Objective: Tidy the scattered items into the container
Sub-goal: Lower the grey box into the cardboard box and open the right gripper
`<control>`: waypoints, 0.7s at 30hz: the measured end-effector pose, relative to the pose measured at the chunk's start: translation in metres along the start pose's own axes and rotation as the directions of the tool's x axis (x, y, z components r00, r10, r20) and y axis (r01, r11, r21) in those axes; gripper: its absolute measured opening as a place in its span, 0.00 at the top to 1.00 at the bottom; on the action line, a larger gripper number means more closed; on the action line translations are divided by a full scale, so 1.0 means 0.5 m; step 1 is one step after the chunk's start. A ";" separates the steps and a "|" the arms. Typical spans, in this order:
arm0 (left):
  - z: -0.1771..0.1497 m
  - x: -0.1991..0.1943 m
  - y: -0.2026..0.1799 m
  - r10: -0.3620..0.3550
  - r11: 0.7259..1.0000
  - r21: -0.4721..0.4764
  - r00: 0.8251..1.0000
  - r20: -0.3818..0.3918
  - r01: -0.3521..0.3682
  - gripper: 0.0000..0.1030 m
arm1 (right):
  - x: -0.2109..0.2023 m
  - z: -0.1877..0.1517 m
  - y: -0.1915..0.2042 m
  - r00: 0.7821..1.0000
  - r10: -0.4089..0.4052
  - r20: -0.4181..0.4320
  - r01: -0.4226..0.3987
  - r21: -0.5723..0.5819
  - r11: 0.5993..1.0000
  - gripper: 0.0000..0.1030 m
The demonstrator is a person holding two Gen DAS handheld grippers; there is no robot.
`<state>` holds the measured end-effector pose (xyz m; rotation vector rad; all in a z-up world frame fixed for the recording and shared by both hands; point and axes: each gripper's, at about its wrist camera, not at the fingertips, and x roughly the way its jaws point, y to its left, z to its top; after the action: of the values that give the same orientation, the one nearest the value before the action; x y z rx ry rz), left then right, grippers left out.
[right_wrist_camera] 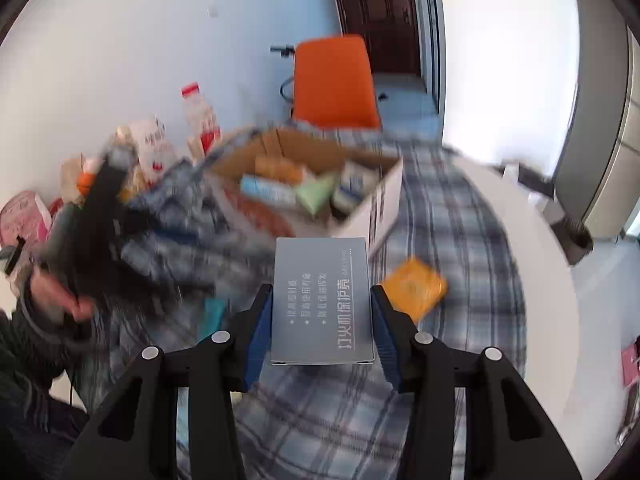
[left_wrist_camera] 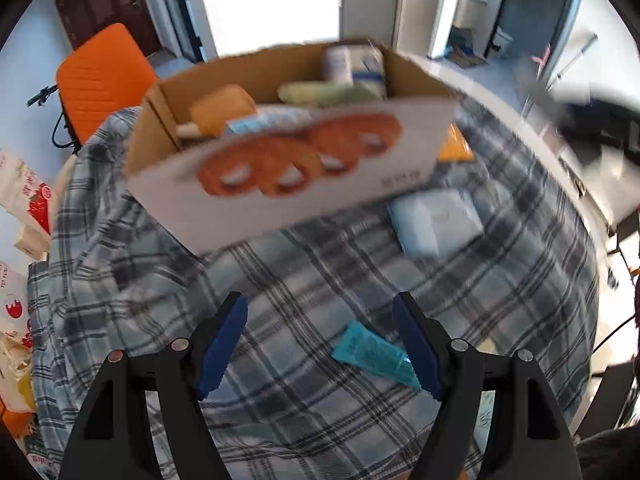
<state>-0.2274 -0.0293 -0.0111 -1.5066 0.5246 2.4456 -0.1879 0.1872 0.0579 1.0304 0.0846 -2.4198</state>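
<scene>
A cardboard box [left_wrist_camera: 288, 184] with orange rings printed on its white side stands on the plaid cloth; it holds several packets. It also shows in the right wrist view [right_wrist_camera: 384, 196]. My left gripper [left_wrist_camera: 320, 344] is open and empty above the cloth, with a teal tube [left_wrist_camera: 372, 354] lying just inside its right finger. A pale blue packet [left_wrist_camera: 436, 224] and an orange packet [left_wrist_camera: 454, 148] lie right of the box. My right gripper [right_wrist_camera: 320, 320] is shut on a grey flat box [right_wrist_camera: 322, 300] and holds it above the cloth, near the cardboard box. The orange packet [right_wrist_camera: 414, 290] lies to its right.
An orange chair [left_wrist_camera: 100, 76] stands behind the table. Food bags and a bottle [right_wrist_camera: 200, 120] are piled at the left edge. The plaid cloth [left_wrist_camera: 320, 280] covers a round white table [right_wrist_camera: 540, 280]. The left arm [right_wrist_camera: 100, 216] is blurred at the left.
</scene>
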 end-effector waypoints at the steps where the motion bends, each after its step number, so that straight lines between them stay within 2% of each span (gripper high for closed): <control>1: -0.004 0.006 -0.003 0.005 1.000 0.002 1.000 -0.005 -0.005 0.25 | -0.001 0.020 0.005 1.000 -0.002 0.027 0.002 -0.005 1.000 0.56; 5: -0.008 0.011 0.001 0.019 0.999 -0.031 1.000 -0.006 -0.019 0.25 | 0.028 0.095 0.022 0.996 0.033 0.078 -0.033 -0.001 0.999 0.56; 8: -0.007 -0.003 0.010 0.043 0.998 -0.046 0.999 0.015 -0.042 0.25 | 0.068 0.137 0.029 0.996 0.009 0.092 -0.009 -0.003 1.000 0.56; 13: -0.002 -0.020 0.035 0.051 0.995 -0.090 0.998 0.035 -0.048 0.25 | 0.135 0.164 0.027 0.998 0.014 0.054 -0.016 0.030 0.999 0.56; 16: 0.002 -0.032 0.064 0.065 0.989 -0.135 0.997 0.047 -0.058 0.25 | 0.160 0.154 0.025 1.000 0.009 0.028 -0.010 0.029 1.000 0.54; 18: 0.006 -0.040 0.089 0.077 0.983 -0.173 0.995 0.055 -0.067 0.25 | 0.168 0.144 0.016 1.000 0.002 0.023 -0.003 0.043 0.999 0.34; 19: 0.007 -0.043 0.099 0.097 0.979 -0.185 0.994 0.056 -0.085 0.25 | 0.166 0.139 0.011 1.000 -0.001 0.029 0.000 0.053 0.999 0.31; 21: 0.009 -0.046 0.113 0.161 0.970 -0.195 0.985 0.057 -0.147 0.25 | 0.159 0.129 -0.002 0.999 -0.014 0.035 0.011 0.083 0.996 0.30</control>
<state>-0.2414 -0.0788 0.0218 -1.4908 0.4189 2.7277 -0.2775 0.1383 0.0486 1.0256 -0.0214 -2.4705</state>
